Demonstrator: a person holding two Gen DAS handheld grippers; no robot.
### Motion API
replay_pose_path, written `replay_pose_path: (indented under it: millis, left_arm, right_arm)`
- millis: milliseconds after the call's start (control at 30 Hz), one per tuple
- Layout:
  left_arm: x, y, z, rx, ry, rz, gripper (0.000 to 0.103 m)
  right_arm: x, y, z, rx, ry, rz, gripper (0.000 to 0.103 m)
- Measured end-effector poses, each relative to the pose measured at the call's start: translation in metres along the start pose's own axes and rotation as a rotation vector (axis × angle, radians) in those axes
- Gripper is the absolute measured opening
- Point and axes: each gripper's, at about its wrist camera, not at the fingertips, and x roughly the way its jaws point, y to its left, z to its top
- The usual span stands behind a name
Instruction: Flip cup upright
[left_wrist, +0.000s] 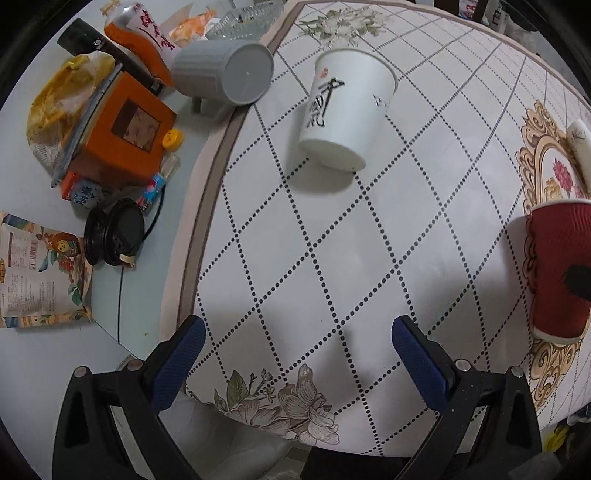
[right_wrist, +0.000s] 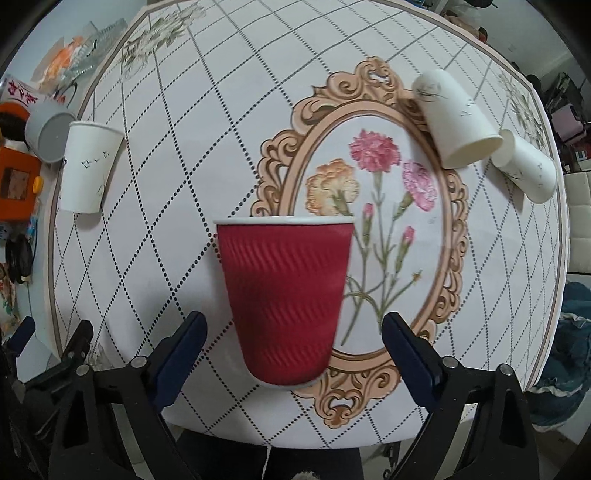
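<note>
A red ribbed paper cup (right_wrist: 284, 299) stands upright on the table, rim up, between and just ahead of the open fingers of my right gripper (right_wrist: 293, 332); the fingers do not touch it. The same cup shows at the right edge of the left wrist view (left_wrist: 557, 269). My left gripper (left_wrist: 297, 332) is open and empty above the tablecloth. A white paper cup with black writing (left_wrist: 343, 110) stands upright ahead of it and also shows in the right wrist view (right_wrist: 90, 166). Two white cups (right_wrist: 456, 118) (right_wrist: 526, 166) lie on their sides at the far right.
A grey ribbed cup (left_wrist: 225, 70) lies on its side at the tablecloth's (left_wrist: 406, 240) left edge. Beside it on the bare table are an orange box (left_wrist: 122, 129), snack bags (left_wrist: 37, 273), a black lid (left_wrist: 114, 236) and a glass dish (left_wrist: 243, 18).
</note>
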Motion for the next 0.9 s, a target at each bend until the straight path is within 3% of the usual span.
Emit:
replay_pose_path:
  millis: [100, 233, 600, 800, 900]
  left_arm:
    - [0.005, -0.002, 0.0, 0.016, 0.012, -0.008, 0.103]
    - [0.01, -0.006, 0.002, 0.033, 0.02, -0.019, 0.103]
    - [0.014, -0.018, 0.009, 0.075, 0.036, -0.043, 0.103]
    - [0.014, -0.017, 0.016, 0.066, 0.092, -0.092, 0.103]
    - [0.01, -0.018, 0.021, 0.072, 0.096, -0.1, 0.103]
  right_arm:
    - [0.01, 0.005, 0.004, 0.001, 0.02, -0.008, 0.088]
    - [0.02, 0.009, 0.008, 0.013, 0.047, -0.019, 0.073]
    - [0.024, -0.009, 0.021, 0.156, 0.085, 0.046, 0.073]
    - [0.024, -0.027, 0.024, 0.221, 0.113, 0.108, 0.072]
    - [0.017, -0.039, 0.021, 0.246, 0.083, 0.132, 0.072]
